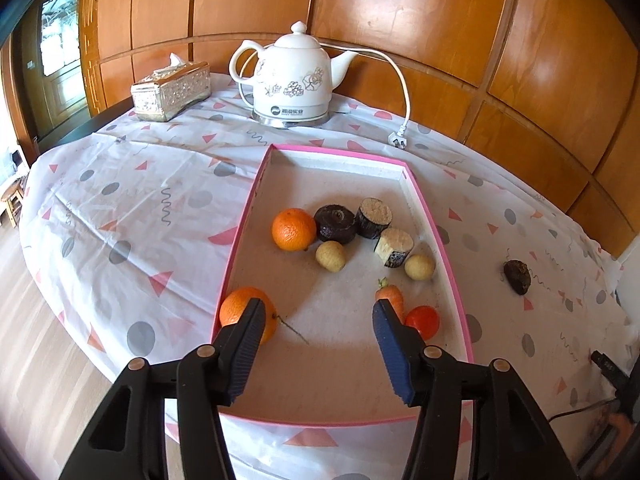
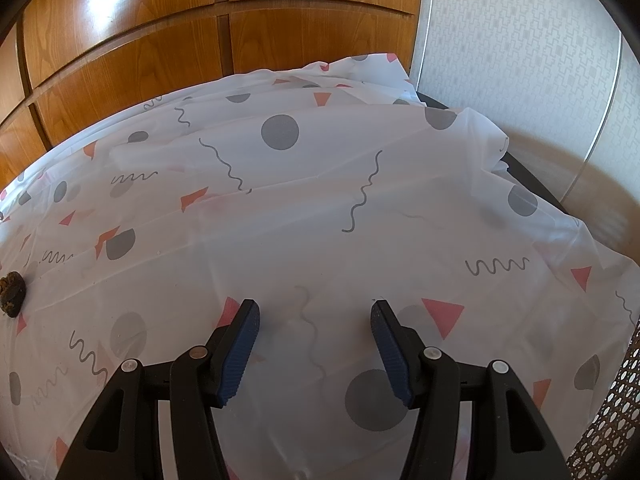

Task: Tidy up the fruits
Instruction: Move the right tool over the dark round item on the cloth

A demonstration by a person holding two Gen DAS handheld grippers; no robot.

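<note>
A pink-rimmed tray (image 1: 436,216) lies on the patterned tablecloth. In it are an orange (image 1: 293,229), a second orange (image 1: 244,312) at the near left corner, dark sugarcane pieces (image 1: 335,223), two pale round fruits (image 1: 330,256), a small carrot (image 1: 390,294) and a red tomato (image 1: 424,321). A dark brown lump (image 1: 517,277) lies on the cloth to the right of the tray; it also shows in the right wrist view (image 2: 13,294). My left gripper (image 1: 318,312) is open and empty above the tray's near end. My right gripper (image 2: 314,314) is open and empty over bare cloth.
A white electric kettle (image 1: 290,76) with its cord and plug (image 1: 398,138) stands behind the tray. A tissue box (image 1: 170,90) is at the back left. Wood-panel wall runs behind the table. The table's right edge (image 2: 536,184) drops off by a wallpapered wall.
</note>
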